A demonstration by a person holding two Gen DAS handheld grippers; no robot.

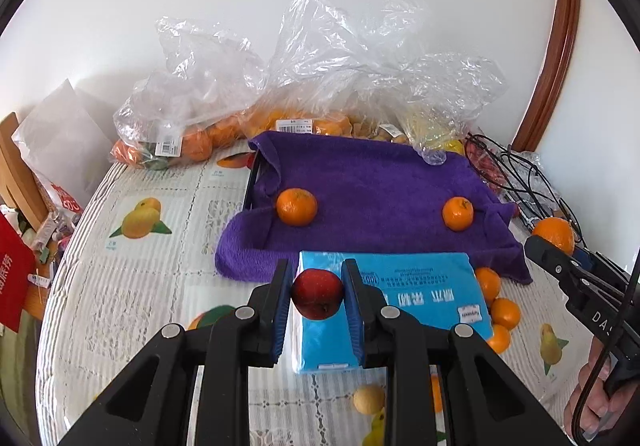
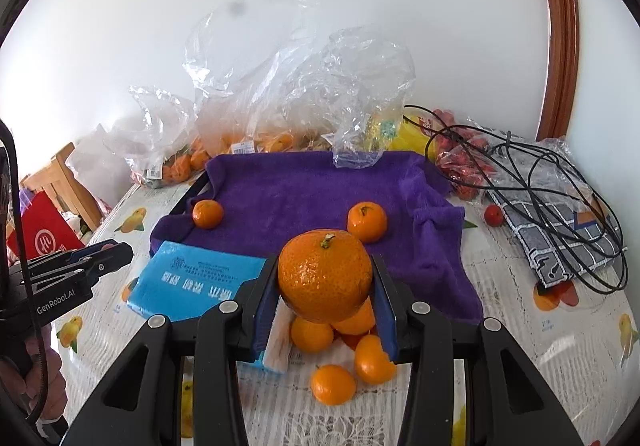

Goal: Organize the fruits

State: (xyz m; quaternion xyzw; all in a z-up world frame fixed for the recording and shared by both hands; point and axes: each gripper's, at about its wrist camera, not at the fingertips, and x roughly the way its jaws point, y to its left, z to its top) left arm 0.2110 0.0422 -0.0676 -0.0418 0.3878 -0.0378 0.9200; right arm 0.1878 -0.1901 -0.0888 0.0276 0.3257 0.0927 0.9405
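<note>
My left gripper (image 1: 317, 296) is shut on a small red fruit (image 1: 317, 293), held above a blue tissue pack (image 1: 392, 298). My right gripper (image 2: 325, 286) is shut on a large orange (image 2: 325, 274), lifted over several loose mandarins (image 2: 333, 384) on the table. Ahead lies a tray covered with a purple towel (image 1: 368, 197), with two mandarins on it: one at its left (image 1: 297, 206) and one at its right (image 1: 457, 213). In the right wrist view the same towel (image 2: 296, 193) holds those two mandarins (image 2: 207, 213) (image 2: 367, 221). The right gripper with its orange (image 1: 554, 233) also shows at the edge of the left wrist view.
Clear plastic bags of oranges (image 1: 192, 133) and other fruit (image 2: 288, 117) stand behind the tray against the wall. Black cables (image 2: 552, 181) lie over a checked cloth and a bag of red fruit (image 2: 460, 161) at the right. A yellow fruit (image 1: 368, 399) lies near the front.
</note>
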